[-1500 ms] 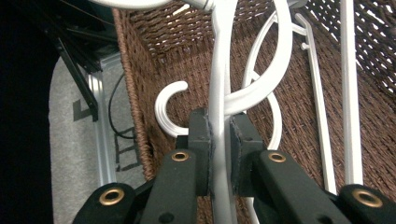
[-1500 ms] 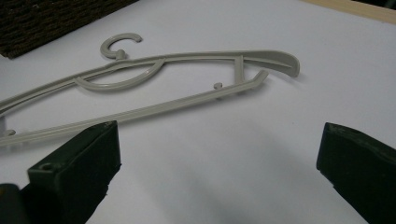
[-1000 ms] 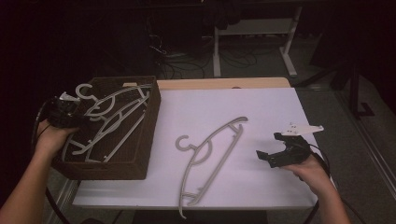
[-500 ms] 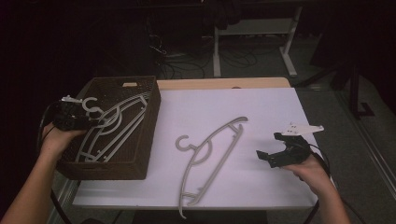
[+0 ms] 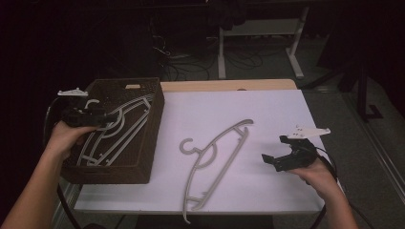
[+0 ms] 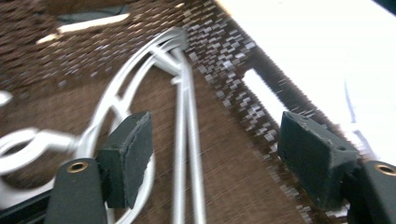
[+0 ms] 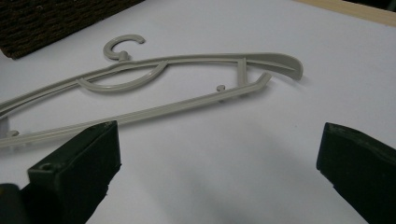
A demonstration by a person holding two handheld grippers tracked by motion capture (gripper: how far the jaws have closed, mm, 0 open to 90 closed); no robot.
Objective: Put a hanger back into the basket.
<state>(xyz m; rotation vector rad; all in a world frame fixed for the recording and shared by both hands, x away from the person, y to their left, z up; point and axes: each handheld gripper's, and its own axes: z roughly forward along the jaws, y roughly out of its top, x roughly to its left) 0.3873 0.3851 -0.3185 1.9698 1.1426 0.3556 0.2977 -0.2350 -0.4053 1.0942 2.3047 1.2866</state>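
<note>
Brown woven basket at 9 o'clock: grey hangers inside. Table hanger lying 1-to-7 o'clock, hook toward 10. Left gripper, right gripper: jaws apart, empty.

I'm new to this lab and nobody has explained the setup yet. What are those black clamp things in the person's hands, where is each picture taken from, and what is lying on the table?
There is no robot here. A person holds a two-jaw clamp in each hand: the left gripper and the right gripper. Each trails a cable and carries its own camera.

The high view looks down on the table from above the person's side. The two gripper views each look along one clamp's own black jaws.

On the white table lies a grey hanger, with a dark woven basket at the left. Light-coloured hangers lie in the basket; blur makes the count unclear.

Nothing is held. The left gripper's jaws stand open over the basket's hangers, and the right gripper's jaws stand open above the table, facing the grey hanger.
</note>
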